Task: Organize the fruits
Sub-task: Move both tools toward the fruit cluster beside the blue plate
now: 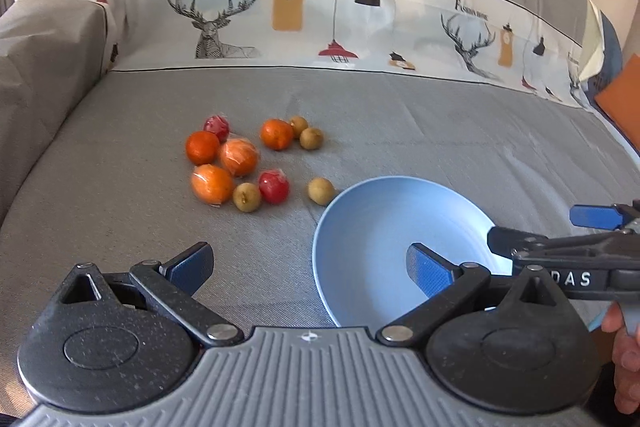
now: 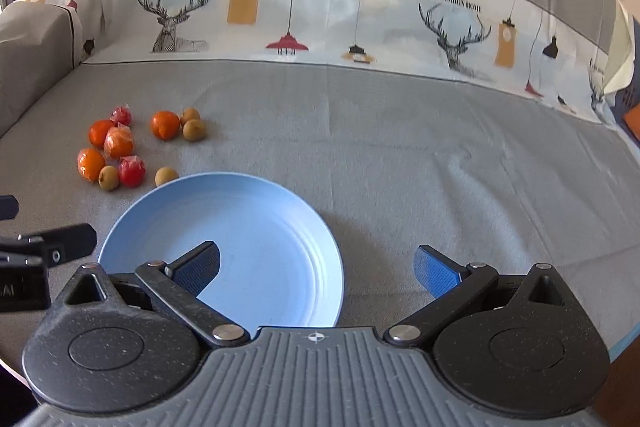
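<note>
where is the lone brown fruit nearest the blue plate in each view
Left wrist view: the lone brown fruit lies just left of centre, off the blue plate's upper-left rim.
Right wrist view: it lies left of centre, again by the plate's upper-left rim.
Shared landmark: the wrapped red fruit to its left.

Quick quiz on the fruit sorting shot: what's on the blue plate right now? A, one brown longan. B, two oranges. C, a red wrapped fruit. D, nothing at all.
D: the blue plate is bare, while every orange, longan and red wrapped fruit lies on the grey cloth beside it; the nearest longan sits just outside the rim.
</note>
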`<state>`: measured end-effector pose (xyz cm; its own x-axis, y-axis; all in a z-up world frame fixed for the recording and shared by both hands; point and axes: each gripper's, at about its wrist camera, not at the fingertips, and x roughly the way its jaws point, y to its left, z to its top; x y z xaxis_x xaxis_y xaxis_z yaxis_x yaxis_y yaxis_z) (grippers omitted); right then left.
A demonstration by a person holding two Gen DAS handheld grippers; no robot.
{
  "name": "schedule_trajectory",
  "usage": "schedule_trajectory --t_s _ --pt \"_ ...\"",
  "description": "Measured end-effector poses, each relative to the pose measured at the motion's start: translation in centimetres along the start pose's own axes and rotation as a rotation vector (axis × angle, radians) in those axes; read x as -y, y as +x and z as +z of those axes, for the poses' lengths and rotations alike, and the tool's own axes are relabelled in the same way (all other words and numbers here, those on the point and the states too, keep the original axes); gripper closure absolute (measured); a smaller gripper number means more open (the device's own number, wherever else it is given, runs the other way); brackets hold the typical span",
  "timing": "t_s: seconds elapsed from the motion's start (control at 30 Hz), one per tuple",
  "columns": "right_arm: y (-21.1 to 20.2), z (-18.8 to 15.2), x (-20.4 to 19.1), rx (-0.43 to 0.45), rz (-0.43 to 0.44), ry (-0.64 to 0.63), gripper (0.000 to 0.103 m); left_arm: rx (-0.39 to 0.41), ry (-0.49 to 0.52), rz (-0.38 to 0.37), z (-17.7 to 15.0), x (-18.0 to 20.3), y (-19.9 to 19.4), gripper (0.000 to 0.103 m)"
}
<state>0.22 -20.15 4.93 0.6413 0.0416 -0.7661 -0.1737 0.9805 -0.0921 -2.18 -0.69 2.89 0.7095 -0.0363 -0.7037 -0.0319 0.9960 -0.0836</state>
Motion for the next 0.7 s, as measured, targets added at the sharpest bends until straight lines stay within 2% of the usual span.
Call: schedule_trajectory --t_s 0.2,0.43,0.6,0.7 --pt "0.7 0.1 -1.4 0.029 0.009 0.061 0.001 -0.004 -0.006 -0.004 -0.4 0.2 0.1 0.001" --pt "1.3 0.0 -1.7 0.052 0.006 0.068 0.001 0.002 0.004 -0.009 -0.8 0.4 0.0 0.001" --pt "1.7 -0.1 -2.1 0.039 0.014 0.110 0.001 0.022 0.014 0.006 -0.2 0.7 -0.1 0.001" --pt "1.7 0.0 -2.4 0.034 0.010 0.099 0.006 0.028 0.024 0.004 -0.3 1.0 -0.3 0.001"
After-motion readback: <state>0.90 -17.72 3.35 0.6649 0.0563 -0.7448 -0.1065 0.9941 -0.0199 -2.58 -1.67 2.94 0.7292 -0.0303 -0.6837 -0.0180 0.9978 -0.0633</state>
